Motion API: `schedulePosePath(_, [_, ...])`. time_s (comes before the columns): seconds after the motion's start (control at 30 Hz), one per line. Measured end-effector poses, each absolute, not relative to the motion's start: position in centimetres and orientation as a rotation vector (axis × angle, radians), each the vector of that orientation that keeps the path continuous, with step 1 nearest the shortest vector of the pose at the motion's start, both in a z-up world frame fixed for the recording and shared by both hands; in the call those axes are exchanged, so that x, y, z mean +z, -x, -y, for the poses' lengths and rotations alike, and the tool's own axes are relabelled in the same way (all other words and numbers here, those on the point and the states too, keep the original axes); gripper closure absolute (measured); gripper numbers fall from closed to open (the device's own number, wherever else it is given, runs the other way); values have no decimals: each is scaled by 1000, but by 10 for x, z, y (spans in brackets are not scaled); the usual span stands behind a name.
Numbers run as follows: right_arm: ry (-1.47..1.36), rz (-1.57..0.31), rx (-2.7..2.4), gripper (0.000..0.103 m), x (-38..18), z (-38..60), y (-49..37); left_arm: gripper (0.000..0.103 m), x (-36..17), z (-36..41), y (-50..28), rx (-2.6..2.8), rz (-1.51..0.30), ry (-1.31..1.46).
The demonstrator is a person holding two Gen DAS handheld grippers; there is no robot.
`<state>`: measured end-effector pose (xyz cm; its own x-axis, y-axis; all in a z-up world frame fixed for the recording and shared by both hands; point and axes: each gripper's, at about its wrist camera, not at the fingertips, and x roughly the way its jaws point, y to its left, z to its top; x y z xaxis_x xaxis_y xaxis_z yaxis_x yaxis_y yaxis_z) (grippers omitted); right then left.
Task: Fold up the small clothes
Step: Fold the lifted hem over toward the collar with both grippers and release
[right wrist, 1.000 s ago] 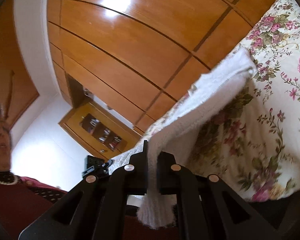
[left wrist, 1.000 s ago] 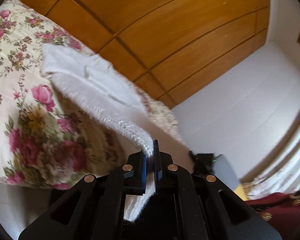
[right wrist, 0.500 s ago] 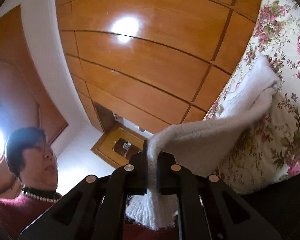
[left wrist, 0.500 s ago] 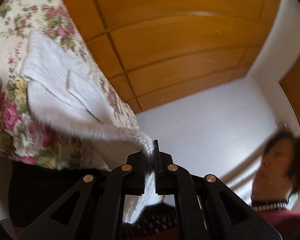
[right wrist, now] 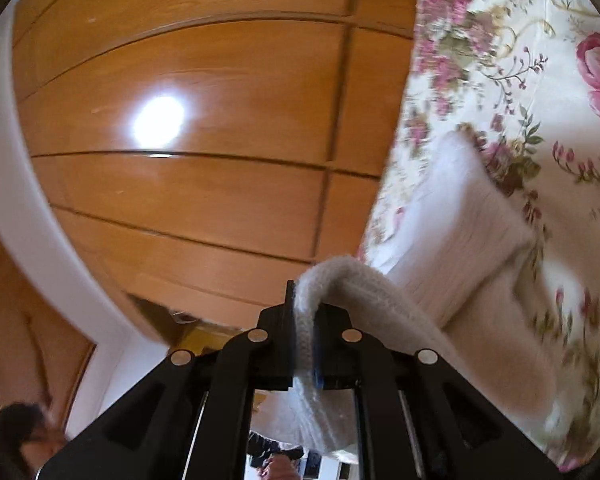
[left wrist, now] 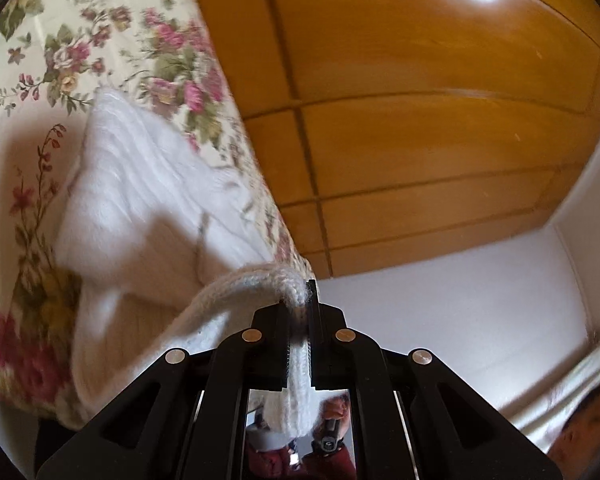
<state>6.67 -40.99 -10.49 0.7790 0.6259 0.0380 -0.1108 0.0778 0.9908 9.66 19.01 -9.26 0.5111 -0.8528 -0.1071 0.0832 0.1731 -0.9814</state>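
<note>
The 2 grippers, left gripper (left wrist: 298, 300) and right gripper (right wrist: 306, 300), are pinching the white knit garment (left wrist: 140, 184) above the floral bedspread (left wrist: 80, 40), its fold not yet laid.

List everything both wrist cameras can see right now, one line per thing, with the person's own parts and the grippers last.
white knit garment: one, white, lying on the floral cover, with one edge lifted into each gripper
floral cover: one, cream with pink roses and green leaves, under the garment
wooden panelling: several panels, orange-brown and glossy, behind the cover
wall: one, white, beside the panelling
wooden cabinet: one, light brown, far off in the right wrist view, mostly hidden
person's head: one, dark hair, at the edge of both views, blurred
left hand-held gripper: one, black, shut on the garment's ribbed edge
right hand-held gripper: one, black, shut on the garment's other edge
</note>
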Motion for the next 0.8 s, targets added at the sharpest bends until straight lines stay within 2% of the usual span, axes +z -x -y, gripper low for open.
schedulePosePath(0.23, [-1353, -555, 498, 97, -119, 403, -125, 99, -127, -193, -137, -631, -845, 1283])
schedulePosePath(0.33, [-1317, -596, 437, 90, -127, 403, -141, 96, -139, -195, -149, -564, -861, 1290])
schedulePosePath(0.4, [-1302, -616, 364, 66, -136, 405, -149, 72, -145, -195, -156, -503, -864, 1287])
schedulePosePath(0.43, [-1313, -610, 351, 56, -140, 405, -146, 65, -147, -196, -158, -496, -844, 1305])
schedulePosePath(0.5, [-1369, -562, 328, 55, -152, 411, -146, 46, -148, -201, -159, -487, -777, 1372])
schedulePosePath(0.57, [-1369, -521, 324, 53, -154, 413, -145, 38, -143, -206, -163, -456, -732, 1372])
schedulePosePath(0.63, [-1324, -524, 319, 53, -150, 411, -147, 36, -133, -206, -165, -402, -731, 1280])
schedulePosePath(0.7, [-1244, -543, 312, 48, -142, 407, -144, 33, -124, -202, -164, -373, -733, 1173])
schedulePosePath(0.77, [-1204, -548, 316, 35, -131, 403, -140, 33, -121, -196, -160, -370, -738, 1118])
schedulePosePath(0.8, [-1200, -548, 330, 33, -128, 397, -144, 33, -121, -195, -158, -374, -741, 1108])
